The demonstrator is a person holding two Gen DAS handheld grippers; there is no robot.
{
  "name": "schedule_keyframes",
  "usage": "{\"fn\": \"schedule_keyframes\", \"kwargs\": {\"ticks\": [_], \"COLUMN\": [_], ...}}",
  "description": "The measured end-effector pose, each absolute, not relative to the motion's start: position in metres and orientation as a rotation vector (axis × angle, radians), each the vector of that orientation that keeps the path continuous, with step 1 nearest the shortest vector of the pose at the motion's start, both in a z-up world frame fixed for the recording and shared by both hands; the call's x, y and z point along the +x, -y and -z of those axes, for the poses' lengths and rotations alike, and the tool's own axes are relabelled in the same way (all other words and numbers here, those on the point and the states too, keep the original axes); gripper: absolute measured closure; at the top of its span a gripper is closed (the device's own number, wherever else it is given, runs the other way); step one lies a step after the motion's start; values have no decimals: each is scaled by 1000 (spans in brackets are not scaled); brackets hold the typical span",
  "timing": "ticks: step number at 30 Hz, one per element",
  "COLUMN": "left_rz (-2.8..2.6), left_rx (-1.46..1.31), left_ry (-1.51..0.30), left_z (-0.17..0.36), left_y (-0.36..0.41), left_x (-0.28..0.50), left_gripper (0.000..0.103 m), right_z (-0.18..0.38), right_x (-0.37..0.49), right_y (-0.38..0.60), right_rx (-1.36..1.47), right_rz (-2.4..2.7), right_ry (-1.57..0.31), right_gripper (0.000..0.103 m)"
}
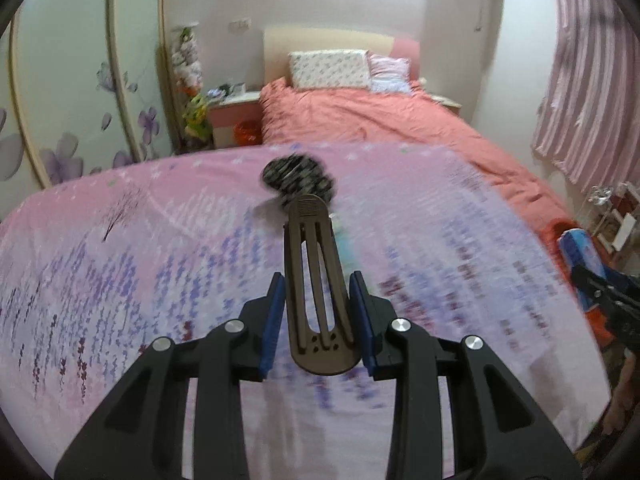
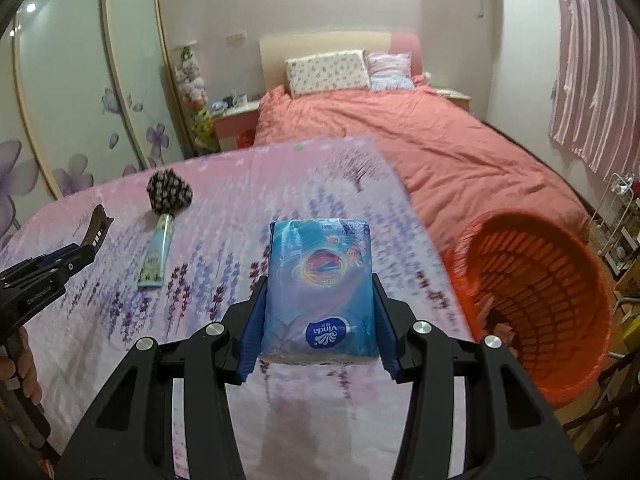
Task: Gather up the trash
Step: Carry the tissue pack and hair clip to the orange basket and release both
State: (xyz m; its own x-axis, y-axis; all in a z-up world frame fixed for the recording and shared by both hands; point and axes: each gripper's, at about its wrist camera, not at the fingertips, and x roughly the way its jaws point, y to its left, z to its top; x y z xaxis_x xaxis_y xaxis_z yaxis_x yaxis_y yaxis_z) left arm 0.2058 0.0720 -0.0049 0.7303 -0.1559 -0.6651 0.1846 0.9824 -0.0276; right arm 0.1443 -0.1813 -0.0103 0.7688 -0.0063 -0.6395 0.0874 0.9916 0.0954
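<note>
Left gripper (image 1: 320, 316) clamped by its 2 blue pads on a brown hair clip (image 1: 318, 284), the clip standing lengthwise between the jaws with its ridged tip pointing away from the camera, held above a pink bedsheet with purple flower print (image 1: 120, 264). Right gripper (image 2: 318, 320) closed on a blue tissue pack (image 2: 320, 280), both pads pressing its 2 long sides, white-and-blue logo facing the lens, pack lifted clear of the sheet. On the sheet, seen from the right wrist: a black-and-white patterned scrunchie (image 2: 169, 192) and, touching its near edge, a pale green tube (image 2: 157, 254) lying flat, pointing toward the camera; both well apart from the tissue pack, off to the left in that view. In the left wrist view the same scrunchie just beyond the clip's tip, blurred, the tube mostly hidden behind the clip. Orange mesh basket (image 2: 536, 304) tipped with its mouth toward the camera, beside the right edge of the sheeted surface, near the right gripper; something small and pink low inside it, too unclear to name. Behind: a bed with a salmon quilt (image 2: 420, 136), 2 pillows at the headboard, a nightstand to its left, a wardrobe with purple flower decals, pink striped curtain on the right. Part of a hand (image 2: 24, 364) on the left gripper's handle at the lower left edge of the right wrist view.
</note>
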Motion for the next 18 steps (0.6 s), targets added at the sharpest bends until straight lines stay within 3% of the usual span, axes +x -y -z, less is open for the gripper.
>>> {"fn": "schedule_keyframes", "kwargs": {"ticks": [18], "left_rz": [572], "left_rx": [57], "left_ry": [-597], "left_z": [-56], "left_y": [102], "left_x": [154], "left_gripper": [70], "right_z": [-23], "right_x": [101], "right_y": [282], "right_rx": [214], "right_rz": [218], "right_ry": [-540], "right_gripper": [55]}}
